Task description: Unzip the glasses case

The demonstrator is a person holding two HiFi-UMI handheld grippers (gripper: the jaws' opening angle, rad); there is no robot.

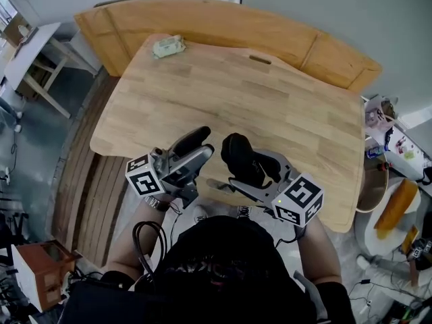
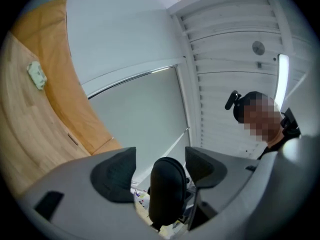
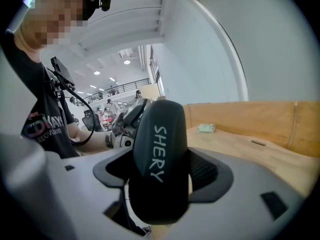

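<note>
Case [image 3: 159, 159] stands clamped between right fingers [image 3: 202, 170].

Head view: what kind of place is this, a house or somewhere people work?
Probably a workplace, like a lab or workshop: a wooden table, cables on the floor, and, in the right gripper view, a big hall with ceiling lights and a balcony railing.

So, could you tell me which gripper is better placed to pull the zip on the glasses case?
Left, probably. The right gripper is shut on the glasses case, steadying it; the left gripper is open, empty and pointed at the case close by. The zip pull isn't visible.
</note>
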